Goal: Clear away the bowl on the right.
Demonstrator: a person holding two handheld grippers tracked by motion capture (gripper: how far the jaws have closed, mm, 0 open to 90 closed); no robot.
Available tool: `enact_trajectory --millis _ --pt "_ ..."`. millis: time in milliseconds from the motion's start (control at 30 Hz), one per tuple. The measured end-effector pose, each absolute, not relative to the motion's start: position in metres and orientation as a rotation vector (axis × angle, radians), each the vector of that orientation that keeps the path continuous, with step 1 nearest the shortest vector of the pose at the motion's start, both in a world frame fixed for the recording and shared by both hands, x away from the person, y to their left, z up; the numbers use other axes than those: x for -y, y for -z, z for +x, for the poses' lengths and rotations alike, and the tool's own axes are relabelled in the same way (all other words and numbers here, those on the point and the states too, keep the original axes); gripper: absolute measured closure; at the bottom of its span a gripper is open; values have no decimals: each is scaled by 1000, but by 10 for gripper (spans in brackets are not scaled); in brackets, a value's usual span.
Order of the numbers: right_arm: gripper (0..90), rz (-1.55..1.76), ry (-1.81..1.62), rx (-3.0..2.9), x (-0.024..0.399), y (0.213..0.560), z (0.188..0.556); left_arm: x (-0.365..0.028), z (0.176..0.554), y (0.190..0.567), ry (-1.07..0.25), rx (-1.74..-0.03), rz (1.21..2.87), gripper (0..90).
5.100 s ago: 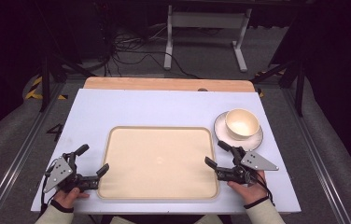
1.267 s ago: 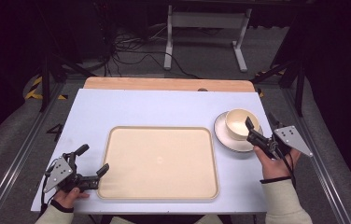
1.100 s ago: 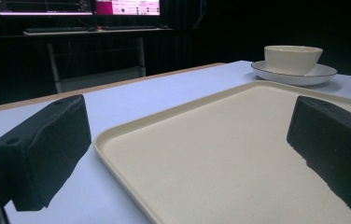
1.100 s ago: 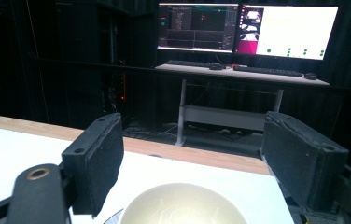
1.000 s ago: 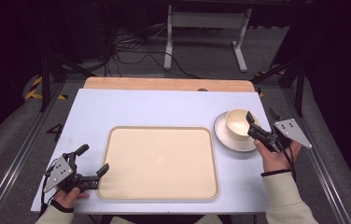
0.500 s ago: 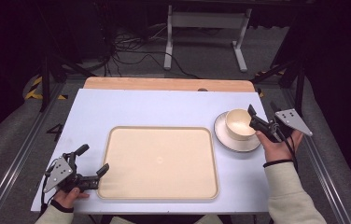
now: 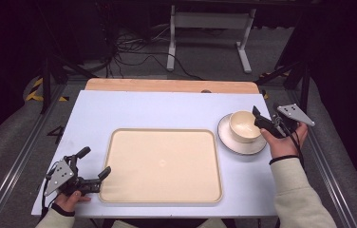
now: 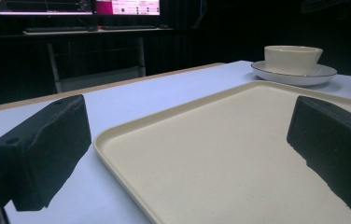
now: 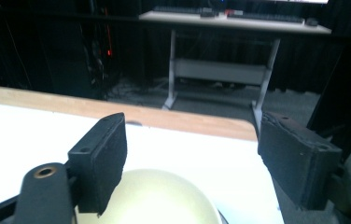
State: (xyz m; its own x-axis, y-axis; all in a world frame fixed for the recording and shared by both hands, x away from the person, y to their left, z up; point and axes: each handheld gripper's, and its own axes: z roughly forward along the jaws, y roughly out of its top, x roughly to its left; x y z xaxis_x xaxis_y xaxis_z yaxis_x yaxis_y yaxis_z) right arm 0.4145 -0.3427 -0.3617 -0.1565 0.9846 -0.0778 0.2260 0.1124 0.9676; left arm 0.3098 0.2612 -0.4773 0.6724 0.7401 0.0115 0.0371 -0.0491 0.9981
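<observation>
Right gripper (image 7: 258, 119) is up at the far right of the table (image 7: 167, 109), hovering just beside the bowl (image 7: 244, 126), on its right side. Jaws are apart and have just been closing in a bit — nothing pinched, pads not pressing on anything. In my right gripper view the bowl's pale rim (image 9: 164, 198) sits low between the two black jaws, closer to the left-hand one; I can't tell whether that pad touches the rim or clears it. Beyond it: white tabletop, then the wooden edge strip (image 9: 183, 119) of the table.

The bowl stands upright on the saucer (image 7: 241, 142), cream on white with a dark rim line. Saucer sits on the table just off the tray's (image 7: 162, 164) right edge, near its far right corner, not touching it as far as I can see.

Left gripper (image 7: 91, 166) rests low at the near left corner of the tray, my hand (image 7: 67, 199) behind it. Jaws wide open — one pad on the bare table outside the tray rim, the other over the tray floor, so the tray's near corner (image 8: 117, 144) sits between them. No grip on it. From the left gripper view the bowl (image 8: 292, 58) and saucer (image 8: 295, 74) are well off, beyond the tray.
</observation>
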Motion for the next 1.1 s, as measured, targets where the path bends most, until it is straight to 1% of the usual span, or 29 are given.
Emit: enact_trajectory --millis 667,767,967,1100 --pt "259 1448 -930 -1778 355 370 437 -261 310 477 -645 -668 1531 2" --pt "283 1494 -893 -1815 356 371 441 -261 310 477 -645 -668 1531 2" --pt "294 1551 -839 -1862 356 372 448 -261 310 477 -646 -667 1531 2" --pt "323 1580 -820 -1871 357 374 452 -261 310 477 -646 -667 1531 2"
